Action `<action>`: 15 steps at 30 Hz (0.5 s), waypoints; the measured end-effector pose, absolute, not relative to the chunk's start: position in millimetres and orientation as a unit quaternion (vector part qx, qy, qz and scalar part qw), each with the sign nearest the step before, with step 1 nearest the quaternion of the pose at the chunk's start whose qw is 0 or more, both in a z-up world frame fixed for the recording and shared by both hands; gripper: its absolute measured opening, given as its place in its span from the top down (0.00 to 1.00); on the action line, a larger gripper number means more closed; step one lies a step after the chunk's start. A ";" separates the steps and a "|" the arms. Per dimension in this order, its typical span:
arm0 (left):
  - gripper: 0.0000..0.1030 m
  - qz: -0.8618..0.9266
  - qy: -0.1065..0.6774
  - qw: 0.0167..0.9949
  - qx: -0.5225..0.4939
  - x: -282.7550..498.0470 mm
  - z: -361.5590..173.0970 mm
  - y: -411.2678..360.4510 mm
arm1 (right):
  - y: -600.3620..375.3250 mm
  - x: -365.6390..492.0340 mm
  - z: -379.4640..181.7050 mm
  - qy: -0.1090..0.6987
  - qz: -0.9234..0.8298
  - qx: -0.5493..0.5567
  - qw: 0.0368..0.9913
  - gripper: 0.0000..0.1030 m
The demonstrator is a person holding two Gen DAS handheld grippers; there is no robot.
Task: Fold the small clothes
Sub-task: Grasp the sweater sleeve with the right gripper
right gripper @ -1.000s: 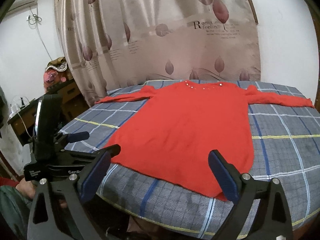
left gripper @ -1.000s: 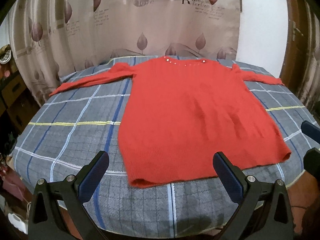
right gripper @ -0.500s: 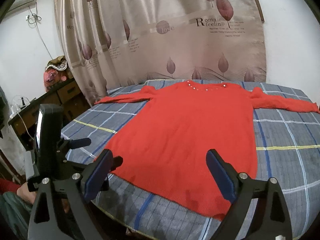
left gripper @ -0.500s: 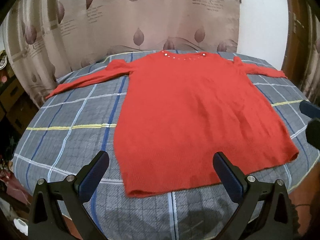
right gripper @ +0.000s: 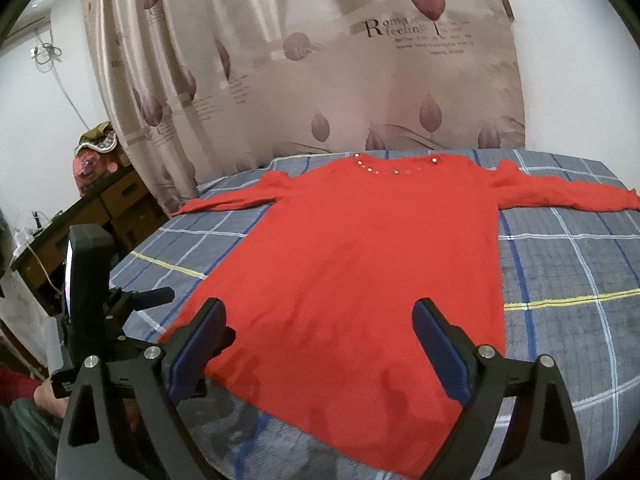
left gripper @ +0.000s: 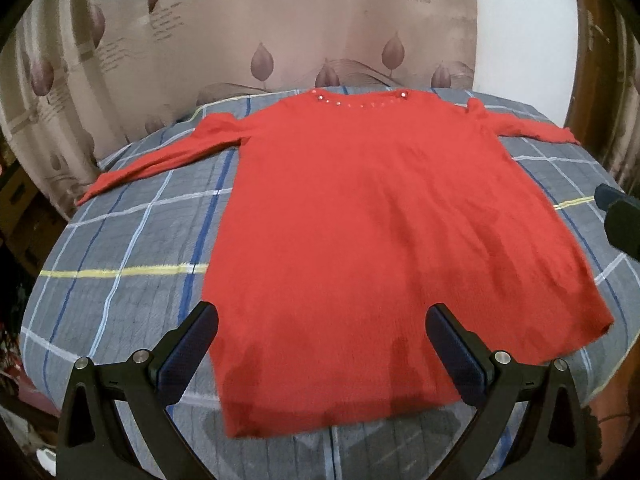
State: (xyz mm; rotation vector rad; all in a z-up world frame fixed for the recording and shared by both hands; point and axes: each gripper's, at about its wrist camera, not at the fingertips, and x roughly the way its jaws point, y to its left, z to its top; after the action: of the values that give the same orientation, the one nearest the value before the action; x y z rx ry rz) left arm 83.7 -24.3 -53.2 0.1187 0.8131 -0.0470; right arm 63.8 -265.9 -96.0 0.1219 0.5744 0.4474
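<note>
A red long-sleeved sweater [left gripper: 360, 220] [right gripper: 360, 272] lies flat on a grey plaid table, neckline with small studs at the far side, both sleeves spread outward. My left gripper [left gripper: 322, 350] hovers open above the near hem, its fingers wide apart with nothing between them. My right gripper [right gripper: 320, 344] is also open over the hem's right part. The left gripper's body [right gripper: 92, 292] shows at the left in the right wrist view, and the right gripper's tip [left gripper: 618, 220] at the right edge in the left wrist view.
The plaid cloth [left gripper: 112, 288] covers a rounded table with edges close on every side. A leaf-print curtain [left gripper: 260, 32] hangs behind. A dark wooden cabinet [right gripper: 80, 224] stands to the left, and a hand [right gripper: 44, 396] holds the left gripper.
Both grippers have moved forward over the sweater's hem, so the sweater looks larger and nearer. Both stay open. The sweater has not moved.
</note>
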 end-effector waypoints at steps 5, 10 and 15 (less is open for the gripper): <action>0.00 -0.028 0.378 0.924 0.044 119.3 -46.5 -6.9 | -319.9 106.9 -99.9 0.290 0.187 0.124 0.930 0.10; 0.00 -0.039 0.351 0.936 0.011 169.3 -43.3 22.4 | -429.1 176.8 -103.4 0.290 0.111 0.234 0.921 0.12; 0.00 -0.063 0.361 0.930 -0.021 206.2 -50.5 39.9 | -544.0 235.8 -117.0 0.264 0.046 0.371 0.889 0.14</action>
State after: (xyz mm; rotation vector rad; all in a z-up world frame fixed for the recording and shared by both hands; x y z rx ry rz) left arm 206.2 39.9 -50.5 -0.0423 0.7398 -0.1294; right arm 235.8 -544.0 -117.0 0.7718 0.5483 0.0961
